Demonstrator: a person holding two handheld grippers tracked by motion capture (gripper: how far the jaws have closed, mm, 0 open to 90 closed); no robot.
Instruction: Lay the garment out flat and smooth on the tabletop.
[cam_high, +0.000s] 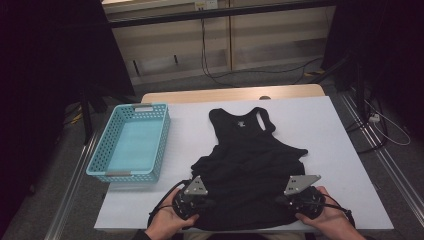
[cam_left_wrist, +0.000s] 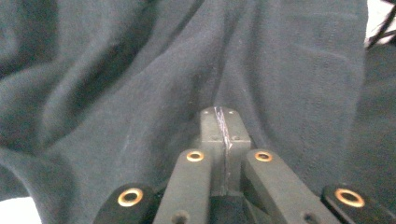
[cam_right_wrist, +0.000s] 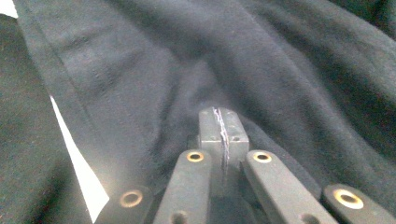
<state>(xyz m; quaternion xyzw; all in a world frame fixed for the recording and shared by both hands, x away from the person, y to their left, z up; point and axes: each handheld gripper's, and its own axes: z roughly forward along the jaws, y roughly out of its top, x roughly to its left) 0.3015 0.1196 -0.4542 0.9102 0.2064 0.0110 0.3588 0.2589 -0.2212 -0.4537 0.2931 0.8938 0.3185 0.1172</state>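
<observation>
A black tank top (cam_high: 250, 155) lies on the white table (cam_high: 332, 135), straps at the far end and the lower half bunched toward the near edge. A hand holds my left gripper (cam_high: 200, 200) at the hem's left corner. My right gripper (cam_high: 286, 199) is at the hem's right corner. In the left gripper view the jaws of the left gripper (cam_left_wrist: 219, 114) are pressed together, and folds of the black cloth (cam_left_wrist: 140, 93) run out from their tip. The right gripper (cam_right_wrist: 218, 114) is likewise shut, with cloth (cam_right_wrist: 289, 79) pulled taut around its tip.
A light blue perforated basket (cam_high: 162, 145) stands at the table's left side with nothing inside. A strip of white table (cam_right_wrist: 81, 172) shows beside the hem in the right gripper view. Cables trail on the floor beyond the table.
</observation>
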